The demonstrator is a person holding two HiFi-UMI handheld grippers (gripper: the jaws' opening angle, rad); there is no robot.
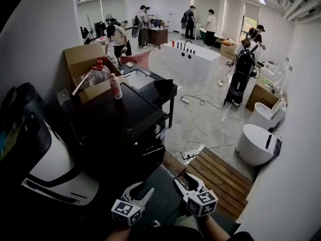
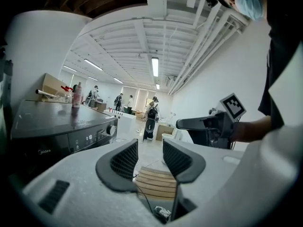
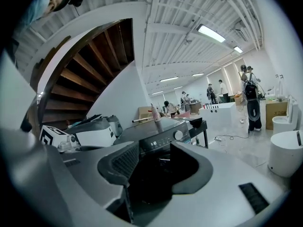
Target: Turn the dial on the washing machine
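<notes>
Holding both claws low in front of us, we have not yet reached the machine. Our right claw (image 3: 154, 155) has its jaws apart with nothing pressed between them. It points at the washing machine (image 3: 142, 132), whose dark front fills the gap between the jaws, and we read this as lining up for the approach. The jaws are probably parted so they can slip round a knob. Our left claw (image 2: 150, 150) is also apart and empty. It points past the machine towards the wooden step (image 2: 154, 178) on the floor, and we take it to be held aside because one claw is enough for this job.

The dial (image 3: 178, 135) sits at the right end of the control panel, along the machine's upper front edge, just beside the lit display (image 3: 155, 143). It is well apart from both claws. A bottle (image 3: 155, 112) stands on the machine's top near the back edge, and a cardboard box (image 1: 83, 59) sits behind the back corner. Neither lies in the way of the front panel.

As we judge it, the right claw next has to go forward, come level with the dial and meet it square, so that both pads land on its rim before any twist. A skewed approach could slide off the knob or bump the display beside it.
</notes>
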